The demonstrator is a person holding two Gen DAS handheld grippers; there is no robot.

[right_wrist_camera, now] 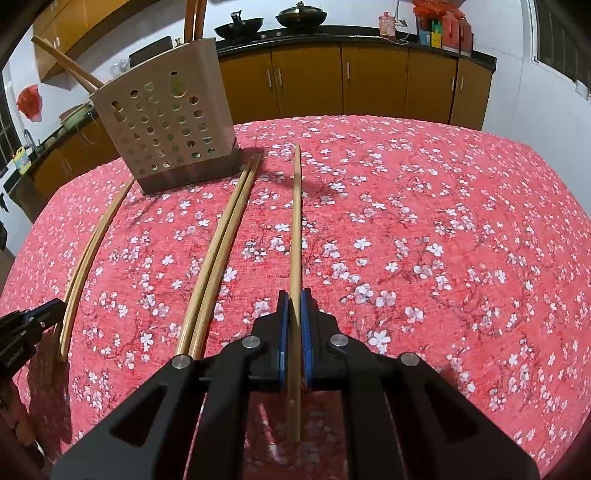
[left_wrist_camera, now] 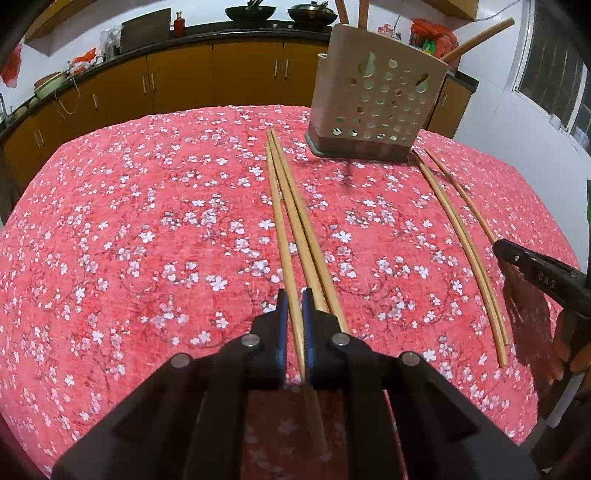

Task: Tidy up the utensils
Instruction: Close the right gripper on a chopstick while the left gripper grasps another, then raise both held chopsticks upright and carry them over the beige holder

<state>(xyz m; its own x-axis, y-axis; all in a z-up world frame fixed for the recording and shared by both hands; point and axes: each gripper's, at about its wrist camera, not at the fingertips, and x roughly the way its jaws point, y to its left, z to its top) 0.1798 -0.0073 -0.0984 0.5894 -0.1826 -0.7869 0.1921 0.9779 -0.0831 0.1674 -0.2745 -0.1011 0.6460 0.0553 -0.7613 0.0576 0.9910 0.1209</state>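
left tongs (left_wrist_camera: 294, 325): narrowed around one chopstick (left_wrist_camera: 286, 258) on tabletop (left_wrist_camera: 110, 240), likely for lifting | right tongs (right_wrist_camera: 294, 321): pinching a single chopstick (right_wrist_camera: 295, 221) lengthwise | holder (left_wrist_camera: 373, 99): upright beyond, probable destination | pair (right_wrist_camera: 218, 258): waiting between

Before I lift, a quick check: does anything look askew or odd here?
One chopstick in the holder leans far out over its corner, while the other sticks there stand upright. Nothing looks spilled or damaged.
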